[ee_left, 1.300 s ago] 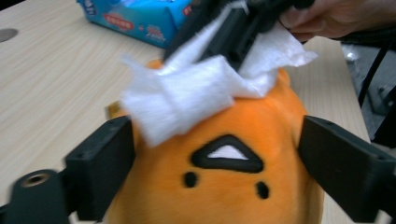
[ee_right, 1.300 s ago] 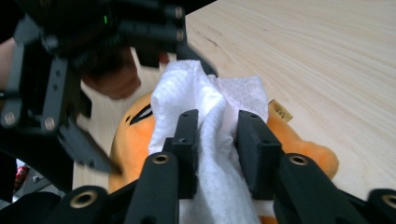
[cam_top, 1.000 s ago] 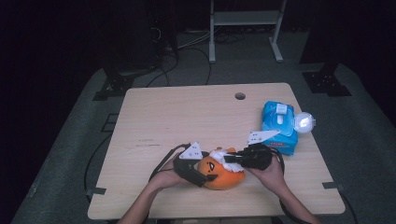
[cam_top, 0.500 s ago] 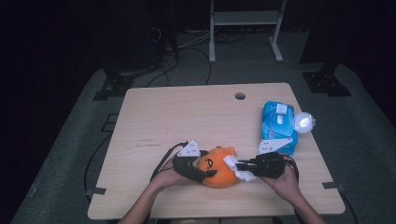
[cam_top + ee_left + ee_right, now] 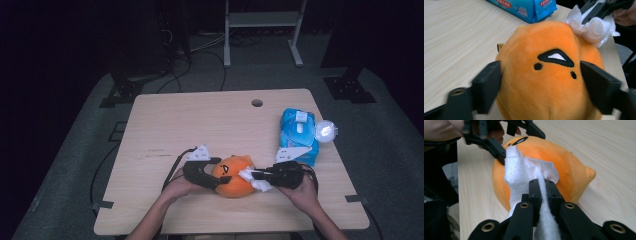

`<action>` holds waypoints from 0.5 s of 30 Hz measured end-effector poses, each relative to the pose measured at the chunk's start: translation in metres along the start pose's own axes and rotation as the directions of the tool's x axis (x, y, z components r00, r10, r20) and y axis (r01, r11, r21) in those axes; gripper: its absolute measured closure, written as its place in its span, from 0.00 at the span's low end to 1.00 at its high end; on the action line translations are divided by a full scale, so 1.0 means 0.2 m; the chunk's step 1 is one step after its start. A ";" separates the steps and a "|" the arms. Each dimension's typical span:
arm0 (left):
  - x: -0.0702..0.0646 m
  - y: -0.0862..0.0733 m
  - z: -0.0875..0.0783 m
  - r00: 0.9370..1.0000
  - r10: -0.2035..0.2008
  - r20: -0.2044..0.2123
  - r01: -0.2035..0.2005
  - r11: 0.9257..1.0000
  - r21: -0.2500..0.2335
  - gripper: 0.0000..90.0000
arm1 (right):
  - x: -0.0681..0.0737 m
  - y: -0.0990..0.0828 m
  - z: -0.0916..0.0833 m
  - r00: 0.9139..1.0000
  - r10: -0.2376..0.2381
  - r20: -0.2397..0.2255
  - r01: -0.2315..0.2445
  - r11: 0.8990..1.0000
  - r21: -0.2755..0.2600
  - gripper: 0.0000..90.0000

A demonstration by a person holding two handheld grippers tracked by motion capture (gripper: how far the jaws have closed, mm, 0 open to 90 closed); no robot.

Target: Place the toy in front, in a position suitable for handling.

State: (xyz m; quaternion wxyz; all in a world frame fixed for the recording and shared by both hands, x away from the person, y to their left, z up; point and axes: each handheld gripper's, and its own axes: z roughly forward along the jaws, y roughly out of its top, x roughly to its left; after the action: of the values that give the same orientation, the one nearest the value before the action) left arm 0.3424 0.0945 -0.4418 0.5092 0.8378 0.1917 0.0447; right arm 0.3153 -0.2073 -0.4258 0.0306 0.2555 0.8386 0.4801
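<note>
The right gripper [image 5: 541, 185] has its jaws clamped tight on a white wipe [image 5: 524, 172], whose bunched free end presses against the side of an orange plush toy [image 5: 559, 157]. In the high view this gripper [image 5: 257, 175] lies low and nearly level, pointing leftward at the toy [image 5: 232, 175], with the right hand [image 5: 300, 187] wrapped round its body and the forearm coming up from the bottom edge. The left gripper [image 5: 541, 85] straddles the toy [image 5: 549, 82] from the opposite side; its jaws have just been opening, and they now stand wide, one on each flank of the plush, right against the fur, though I cannot tell whether they press on it. The left hand [image 5: 177, 187] holds that gripper [image 5: 212, 172] angled toward the right, cable trailing back. The toy sits on the wooden table [image 5: 200, 120] near the front edge, between both tools. A blue pack of wipes [image 5: 297, 132] lies farther back on the right, well apart from the toy
</note>
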 end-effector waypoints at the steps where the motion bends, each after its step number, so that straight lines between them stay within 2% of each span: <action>1: -0.01 0.01 0.00 1.000 0.017 -0.005 -0.017 1.000 -0.006 0.11 | 0.00 -0.01 0.01 1.000 -0.002 0.006 0.002 1.000 0.005 0.94; 4: -0.03 0.01 -0.01 0.998 0.058 0.010 -0.058 0.998 -0.006 0.14 | 0.01 0.00 0.01 1.000 -0.009 0.012 0.009 1.000 0.009 0.94; 5: -0.03 0.01 -0.01 0.998 0.064 0.009 -0.064 0.998 -0.005 0.24 | 0.01 0.00 0.01 1.000 0.004 0.011 -0.004 1.000 -0.001 0.94; 6: -0.02 0.00 -0.01 0.998 0.057 0.005 -0.057 0.998 -0.005 0.24 | 0.01 0.00 0.01 1.000 0.004 0.011 -0.004 1.000 -0.001 0.94; 7: -0.01 0.00 0.00 0.999 0.035 -0.013 -0.035 0.999 -0.005 0.30 | 0.03 0.01 0.02 1.000 -0.001 0.026 0.001 1.000 -0.011 0.94; 8: -0.01 0.00 0.00 0.999 0.035 -0.013 -0.035 0.999 -0.005 0.32 | 0.03 0.01 0.02 1.000 -0.001 0.026 0.001 1.000 -0.011 0.94; 9: -0.01 0.00 0.01 0.999 0.025 -0.021 -0.026 1.000 -0.016 0.33 | 0.09 0.04 0.03 0.998 -0.047 0.043 0.048 0.999 -0.014 0.94; 10: -0.01 0.00 0.01 0.999 0.025 -0.021 -0.026 1.000 -0.016 0.33 | 0.09 0.04 0.03 0.998 -0.047 0.043 0.048 0.999 -0.014 0.94; 11: -0.01 0.01 0.01 0.999 0.034 -0.027 -0.035 0.999 -0.007 0.33 | 0.14 0.07 0.07 0.994 -0.099 0.035 0.099 0.995 0.003 0.94; 12: -0.01 0.01 0.01 0.999 0.034 -0.027 -0.035 0.999 -0.007 0.34 | 0.15 0.08 0.09 0.992 -0.116 0.040 0.116 0.993 0.013 0.94; 13: 0.00 0.01 0.00 0.999 0.034 -0.023 -0.034 0.999 -0.002 0.34 | 0.15 0.08 0.09 0.993 -0.116 0.035 0.116 0.993 0.013 0.94; 15: 0.02 -0.01 -0.01 1.000 0.019 -0.008 -0.019 1.000 -0.002 0.35 | 0.11 0.07 0.06 0.996 -0.081 0.024 0.082 0.997 -0.006 0.94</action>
State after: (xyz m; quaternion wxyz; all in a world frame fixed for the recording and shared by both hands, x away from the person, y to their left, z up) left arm 0.3448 0.0980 -0.4426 0.5087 0.8390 0.1858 0.0533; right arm 0.3057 -0.1818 -0.4164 0.0611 0.2266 0.8462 0.4785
